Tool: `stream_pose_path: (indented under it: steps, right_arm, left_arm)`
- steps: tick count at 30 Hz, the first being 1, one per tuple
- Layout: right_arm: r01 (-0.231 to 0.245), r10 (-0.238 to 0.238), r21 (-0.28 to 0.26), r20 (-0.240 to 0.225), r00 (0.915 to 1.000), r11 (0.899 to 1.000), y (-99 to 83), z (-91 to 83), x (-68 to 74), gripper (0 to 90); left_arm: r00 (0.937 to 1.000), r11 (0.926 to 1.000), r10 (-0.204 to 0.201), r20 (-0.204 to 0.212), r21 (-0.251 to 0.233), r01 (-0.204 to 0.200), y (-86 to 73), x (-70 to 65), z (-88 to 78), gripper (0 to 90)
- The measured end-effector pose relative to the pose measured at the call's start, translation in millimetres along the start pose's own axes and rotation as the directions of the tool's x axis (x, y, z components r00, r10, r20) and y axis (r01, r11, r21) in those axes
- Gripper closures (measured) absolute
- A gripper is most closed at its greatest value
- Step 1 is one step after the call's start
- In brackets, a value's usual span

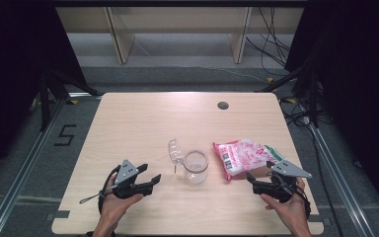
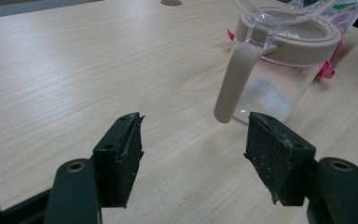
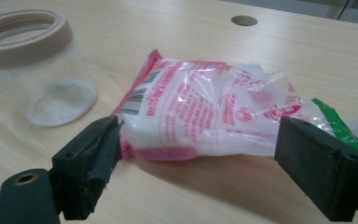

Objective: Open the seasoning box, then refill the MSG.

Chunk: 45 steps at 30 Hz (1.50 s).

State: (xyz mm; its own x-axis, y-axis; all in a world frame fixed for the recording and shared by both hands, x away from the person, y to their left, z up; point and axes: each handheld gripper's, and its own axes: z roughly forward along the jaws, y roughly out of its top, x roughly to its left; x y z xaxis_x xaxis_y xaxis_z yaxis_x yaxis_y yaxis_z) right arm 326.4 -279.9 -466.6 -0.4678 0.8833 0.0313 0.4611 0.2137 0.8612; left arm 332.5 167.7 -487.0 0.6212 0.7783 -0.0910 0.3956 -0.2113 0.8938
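A: Surface (image 1: pixel 143 118) first. What's on it, counted?

B: Three things. One clear jar (image 1: pixel 195 167) w/ a beige rim, near the middle. One clear lid (image 1: pixel 175 154) w/ a beige tab, hinged open at the jar's left side. One pink-and-white plastic packet (image 1: pixel 242 157), lying flat to the jar's right, w/ a bit of green at its right end. One round cable hole (image 1: pixel 222 105) farther back in the wood.

A: And your two grippers?

B: My left gripper (image 1: pixel 150 181) sits low at the front left, in my left hand (image 1: pixel 116 200), pointing toward the jar. In the left gripper view my left fingers (image 2: pixel 121 156) stand wide apart, nothing between them but bare wood. The jar (image 2: pixel 279 70) is just ahead and to the right; its beige tab (image 2: pixel 235 81) hangs down in front of the glass, close to my right-side finger but apart from it.

A: Right side?

B: My right gripper (image 1: pixel 252 181) is at the front right, in my right hand (image 1: pixel 288 207), aimed at the packet's near edge. In the right gripper view my right fingers (image 3: pixel 95 154) are spread too, and the packet (image 3: pixel 209 109) lies just ahead of them, spanning most of the gap. Whether the left-side finger touches the packet's corner, can't tell; it's v. close. Not gripping anything.

A: Anything inside the jar?

B: A little white powder on the bottom of the jar (image 3: pixel 42 70), seen thru the glass. Jar top's open, beige rim facing up. Jar and packet near each other, not touching.
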Motion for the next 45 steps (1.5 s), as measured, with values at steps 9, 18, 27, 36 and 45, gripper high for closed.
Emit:
stream_pose_path:
  steps: [9, 18, 27, 36, 45]
  right_arm:
    - [-0.030, 0.030, -0.008, 0.015, 0.9994, 1.000, -3.4, -5.7, -7.5, 15.4]
    - [-0.086, 0.087, 0.015, -0.018, 0.9961, 0.996, -10.6, -5.3, -20.5, 15.4]
    - [-0.197, 0.198, 0.035, -0.037, 0.9796, 0.980, -16.9, -4.4, -25.5, 16.1]
    - [-0.274, 0.274, 0.006, -0.051, 0.9604, 0.962, -21.4, 7.1, -40.1, 15.7]
    - [-0.339, 0.339, 0.012, -0.037, 0.9399, 0.941, -16.6, 21.4, -43.7, 15.9]
  left_arm:
    - [1.0000, 1.0000, -0.008, -0.001, 0.000, 0.008, -0.4, 0.4, 0.7, 35.5]
    - [1.0000, 1.0000, -0.009, 0.001, 0.000, 0.009, -0.4, -1.6, 1.9, 35.5]
    - [1.0000, 1.0000, -0.005, 0.001, 0.006, 0.005, -1.8, -6.0, -1.3, 33.8]
    - [0.9997, 0.9996, 0.015, 0.020, 0.023, -0.015, -4.7, -14.7, -3.6, 31.7]
    - [0.9992, 0.9993, 0.023, 0.032, 0.030, -0.024, -7.6, -17.0, -2.4, 31.3]
